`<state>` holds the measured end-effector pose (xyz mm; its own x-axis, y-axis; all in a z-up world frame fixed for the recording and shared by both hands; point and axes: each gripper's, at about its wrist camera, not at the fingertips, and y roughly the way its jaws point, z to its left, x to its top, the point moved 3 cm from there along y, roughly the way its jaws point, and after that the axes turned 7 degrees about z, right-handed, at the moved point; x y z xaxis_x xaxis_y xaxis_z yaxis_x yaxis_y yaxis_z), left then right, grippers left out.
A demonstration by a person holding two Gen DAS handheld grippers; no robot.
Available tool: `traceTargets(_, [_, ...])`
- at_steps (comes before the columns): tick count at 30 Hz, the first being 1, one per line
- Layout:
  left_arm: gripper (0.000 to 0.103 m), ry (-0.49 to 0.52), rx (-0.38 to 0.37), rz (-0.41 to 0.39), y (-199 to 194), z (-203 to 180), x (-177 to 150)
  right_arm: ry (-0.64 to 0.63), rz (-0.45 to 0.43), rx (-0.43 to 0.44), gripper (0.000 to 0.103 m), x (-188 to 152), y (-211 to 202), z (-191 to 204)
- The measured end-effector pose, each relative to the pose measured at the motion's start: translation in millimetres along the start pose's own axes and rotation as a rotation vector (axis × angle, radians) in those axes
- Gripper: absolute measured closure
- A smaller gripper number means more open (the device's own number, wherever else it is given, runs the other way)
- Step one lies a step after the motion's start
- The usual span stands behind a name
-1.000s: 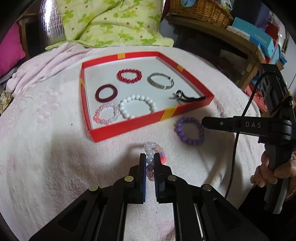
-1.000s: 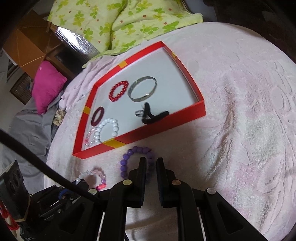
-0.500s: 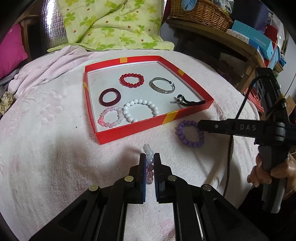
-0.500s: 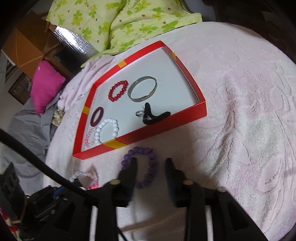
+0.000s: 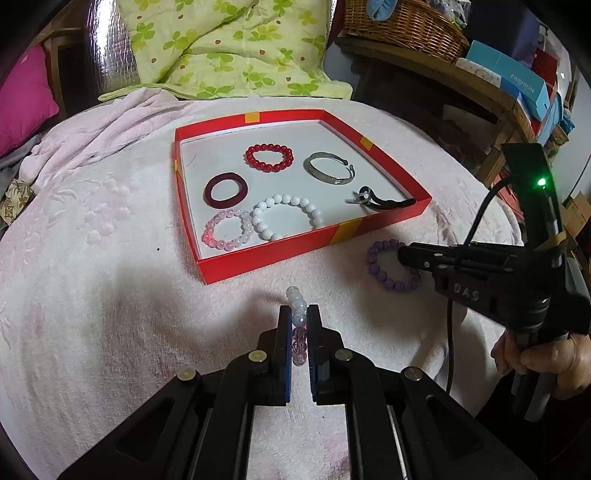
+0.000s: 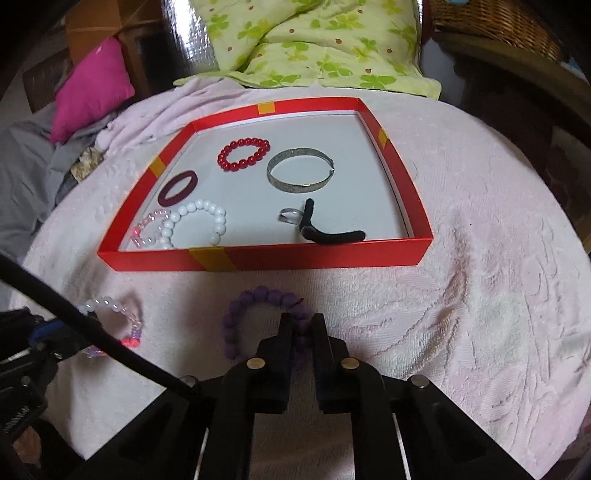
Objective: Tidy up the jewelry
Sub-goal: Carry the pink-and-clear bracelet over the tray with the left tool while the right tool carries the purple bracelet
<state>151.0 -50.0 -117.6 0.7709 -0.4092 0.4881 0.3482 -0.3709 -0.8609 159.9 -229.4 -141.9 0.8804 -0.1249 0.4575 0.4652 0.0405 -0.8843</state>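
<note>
Two grippers are seen over a pale pink towel [image 5: 110, 295] spread on a bed.

Left gripper [image 5: 298, 325]: jaws drawn narrowly together and clamped on a pale beaded bracelet [image 5: 297, 314] of clear, white and pink beads, held edge-on between the pads, with its far beads projecting past the fingertips. In the right wrist view the same bracelet [image 6: 114, 325] is seen at the near left, partly hidden by a black cable.

Right gripper [image 6: 302, 328]: jaws nearly closed about the near right part of a purple beaded bracelet [image 6: 258, 314], which lies on the towel just near of the tray; beads are seen between the fingers, but whether they are gripped cannot be told. In the left wrist view the fingertip is seen resting over that bracelet [image 5: 384, 266].

Red tray [image 5: 258, 254], white-floored, set further back on the towel. Contents:
- red beaded bracelet [image 5: 269, 157], far centre;
- silver bangle [image 5: 328, 171], to its right;
- dark maroon ring bracelet [image 5: 225, 189], left;
- pink translucent beaded bracelet [image 5: 227, 229], near left corner, touching the next item;
- white beaded bracelet [image 5: 288, 218], near centre;
- black hair tie [image 6: 325, 232] with a small silver ring [image 6: 290, 215] just beside it, near right corner.

Beyond the towel: green floral quilt [image 5: 229, 48], magenta pillow [image 5: 22, 99], wicker basket [image 5: 402, 22].
</note>
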Motion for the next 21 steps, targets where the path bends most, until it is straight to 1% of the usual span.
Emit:
traceTargets(8, [0.095, -0.007, 0.0, -0.009, -1.0, 0.2, 2.7, 0.125, -0.021, 0.213, 0.092, 2.4, -17.6, -19.4])
traceTargets(14, [0.095, -0.009, 0.005, -0.006, 0.4, 1.2, 2.8, 0.17, -0.047, 0.261, 0.092, 1.1, -28.9, -30.0])
traceTargets(19, [0.095, -0.014, 0.003, -0.01, -1.1, 2.7, 3.2, 0.183, -0.081, 0.293, 0.092, 1.6, -38.5, -34.9])
traceTargets(21, [0.095, -0.012, -0.002, -0.014, -2.4, 2.6, 3.2, 0.192, -0.093, 0.327, 0.092, 2.4, -41.6, -34.9])
